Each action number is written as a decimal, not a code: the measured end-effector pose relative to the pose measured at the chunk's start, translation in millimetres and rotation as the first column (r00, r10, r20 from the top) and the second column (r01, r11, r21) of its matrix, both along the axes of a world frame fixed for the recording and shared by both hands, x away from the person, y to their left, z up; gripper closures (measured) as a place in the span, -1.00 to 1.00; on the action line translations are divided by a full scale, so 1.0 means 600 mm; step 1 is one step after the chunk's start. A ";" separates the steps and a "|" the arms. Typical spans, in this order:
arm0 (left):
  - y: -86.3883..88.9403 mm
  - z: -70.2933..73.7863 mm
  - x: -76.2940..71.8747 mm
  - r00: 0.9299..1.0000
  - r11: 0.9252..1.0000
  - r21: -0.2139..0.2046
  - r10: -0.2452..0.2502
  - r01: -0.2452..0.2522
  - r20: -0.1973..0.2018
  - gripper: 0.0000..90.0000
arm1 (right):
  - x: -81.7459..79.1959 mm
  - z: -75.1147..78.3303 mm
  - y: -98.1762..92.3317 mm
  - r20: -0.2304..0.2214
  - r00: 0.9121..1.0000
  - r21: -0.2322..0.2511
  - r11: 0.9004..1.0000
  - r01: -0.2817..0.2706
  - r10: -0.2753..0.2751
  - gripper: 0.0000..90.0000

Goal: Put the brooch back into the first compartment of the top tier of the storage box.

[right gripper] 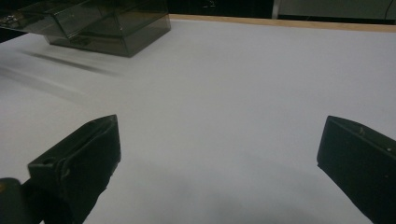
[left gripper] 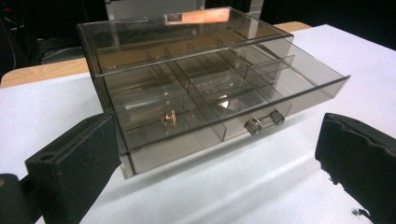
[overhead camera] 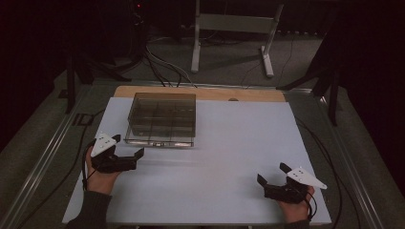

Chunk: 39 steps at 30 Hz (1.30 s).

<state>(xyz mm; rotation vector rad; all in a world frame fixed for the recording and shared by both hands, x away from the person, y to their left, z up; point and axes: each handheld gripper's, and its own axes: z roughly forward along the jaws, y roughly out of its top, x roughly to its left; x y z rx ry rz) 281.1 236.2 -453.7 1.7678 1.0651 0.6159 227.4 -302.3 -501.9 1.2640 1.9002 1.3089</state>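
high view: smoky clear drawer box (overhead camera: pixel 162 118) at the far left of the white surface (overhead camera: pixel 229 157), its drawer (left gripper: pixel 219 105) partly slid out, left tongs (overhead camera: pixel 131 155) spread just before it, right tongs (overhead camera: pixel 272 174) spread, idle near right; grasp still pending.

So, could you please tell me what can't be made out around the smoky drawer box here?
- Drawer box contents, high view: too small and dark.
- Small gold item in the drawer, left gripper view: too small to identify.
- Box, right gripper view: cut off by the top edge.
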 end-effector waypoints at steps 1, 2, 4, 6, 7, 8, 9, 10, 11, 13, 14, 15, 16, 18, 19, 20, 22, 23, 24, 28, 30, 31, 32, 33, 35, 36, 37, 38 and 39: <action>0.001 -0.001 -0.003 1.000 1.000 -0.002 -0.002 0.002 0.002 -0.99 | 0.000 0.000 0.001 0.000 1.000 -0.002 1.000 -0.001 0.001 -1.00; 0.002 -0.002 -0.006 1.000 1.000 -0.002 -0.004 0.004 0.005 -0.98 | 0.000 0.000 0.001 0.001 1.000 -0.002 1.000 -0.003 0.003 -1.00; 0.003 -0.005 -0.013 1.000 1.000 0.001 -0.009 0.009 0.011 -0.99 | -0.001 0.000 0.003 0.005 1.000 -0.003 1.000 -0.005 0.005 -1.00; 0.004 -0.006 -0.015 1.000 1.000 0.007 -0.009 0.009 0.013 -0.99 | -0.001 0.000 0.004 0.005 1.000 -0.003 1.000 -0.007 0.007 -1.00; 0.006 -0.009 -0.021 1.000 1.000 0.013 -0.011 0.010 0.024 -0.98 | -0.001 0.000 0.006 0.006 1.000 -0.003 1.000 -0.012 0.012 -1.00; 0.007 -0.010 -0.023 1.000 1.000 0.008 -0.013 0.013 0.028 -0.99 | -0.002 0.000 0.006 0.005 1.000 -0.002 1.000 -0.012 0.012 -1.00; 0.008 -0.011 -0.025 0.999 1.000 0.005 -0.012 0.012 0.033 -0.98 | -0.002 0.001 0.007 0.007 1.000 -0.002 1.000 -0.014 0.014 -1.00; 0.009 -0.013 -0.027 0.999 1.000 0.003 -0.009 0.009 0.039 -0.98 | -0.002 0.001 0.008 0.007 1.000 -0.003 1.000 -0.016 0.016 -1.00; 0.009 -0.013 -0.027 0.999 1.000 0.003 -0.009 0.009 0.039 -0.98 | -0.002 0.001 0.008 0.007 1.000 -0.003 1.000 -0.016 0.016 -1.00; 0.010 -0.017 -0.031 0.999 1.000 -0.009 -0.017 0.017 0.052 -0.98 | -0.003 0.001 0.009 0.010 1.000 -0.001 1.000 -0.017 0.017 -1.00; 0.009 -0.019 -0.033 0.998 1.000 -0.008 -0.021 0.021 0.057 -0.98 | -0.003 0.001 0.010 0.012 1.000 -0.001 1.000 -0.018 0.018 -1.00; 0.008 -0.021 -0.035 0.998 1.000 -0.006 -0.027 0.028 0.061 -0.98 | -0.004 0.002 0.010 0.012 1.000 0.001 1.000 -0.019 0.019 -1.00; 0.008 -0.023 -0.037 0.997 0.999 -0.008 -0.035 0.035 0.069 -0.98 | -0.004 0.002 0.011 0.012 1.000 0.000 1.000 -0.021 0.021 -1.00; 0.007 -0.027 -0.042 0.996 0.999 -0.004 -0.043 0.043 0.081 -0.98 | -0.005 0.001 0.012 0.013 1.000 0.000 1.000 -0.023 0.023 -1.00; 0.007 -0.030 -0.044 0.995 0.999 -0.004 -0.050 0.051 0.089 -0.98 | -0.005 0.001 0.013 0.013 1.000 0.000 1.000 -0.023 0.023 -1.00; 0.006 -0.031 -0.046 0.994 0.998 -0.003 -0.055 0.055 0.093 -0.98 | -0.005 0.002 0.014 0.014 1.000 0.000 1.000 -0.025 0.025 -1.00; 0.005 -0.036 -0.048 0.993 0.998 -0.001 -0.055 0.056 0.103 -0.98 | -0.006 0.002 0.015 0.016 0.999 -0.001 1.000 -0.029 0.029 -1.00; 0.005 -0.038 -0.050 0.993 0.999 0.005 -0.054 0.054 0.106 -0.98 | -0.006 0.002 0.016 0.016 0.999 0.000 1.000 -0.029 0.029 -1.00; 0.005 -0.038 -0.050 0.993 0.999 0.005 -0.054 0.054 0.106 -0.98 | -0.006 0.002 0.016 0.016 0.999 0.000 1.000 -0.029 0.029 -1.00; 0.005 -0.046 -0.053 0.992 0.999 0.000 -0.036 0.036 0.118 -0.98 | -0.008 0.003 0.017 0.020 0.999 0.001 0.999 -0.032 0.032 -1.00; 0.006 -0.048 -0.054 0.992 0.999 0.000 -0.034 0.034 0.120 -0.99 | -0.008 0.003 0.017 0.020 0.999 0.005 0.999 -0.032 0.032 -1.00; 0.006 -0.051 -0.055 0.992 0.999 0.004 -0.032 0.032 0.122 -0.98 | -0.010 0.004 0.016 0.023 0.999 0.009 0.999 -0.032 0.032 -1.00; 0.006 -0.055 -0.055 0.992 0.999 0.008 -0.034 0.033 0.123 -0.98 | -0.010 0.004 0.016 0.024 0.999 0.010 0.999 -0.033 0.033 -1.00; 0.006 -0.057 -0.055 0.992 0.999 0.009 -0.033 0.032 0.122 -0.98 | -0.011 0.004 0.016 0.025 0.999 0.011 0.999 -0.033 0.033 -1.00; 0.005 -0.061 -0.055 0.992 0.999 0.007 -0.033 0.033 0.120 -0.98 | -0.011 0.005 0.016 0.028 0.999 0.015 0.999 -0.036 0.036 -1.00; 0.005 -0.063 -0.055 0.992 0.999 0.007 -0.032 0.032 0.120 -0.98 | -0.012 0.005 0.015 0.030 0.999 0.019 0.999 -0.039 0.038 -1.00; 0.004 -0.065 -0.055 0.993 0.999 0.010 -0.033 0.032 0.116 -0.98 | -0.012 0.005 0.015 0.032 0.999 0.020 0.999 -0.042 0.041 -1.00; 0.003 -0.067 -0.054 0.993 0.999 0.012 -0.032 0.031 0.116 -0.98 | -0.012 0.005 0.015 0.035 0.999 0.021 0.999 -0.043 0.042 -1.00; 0.003 -0.067 -0.054 0.993 0.999 0.012 -0.032 0.031 0.116 -0.98 | -0.012 0.005 0.014 0.037 0.998 0.023 0.999 -0.044 0.043 -1.00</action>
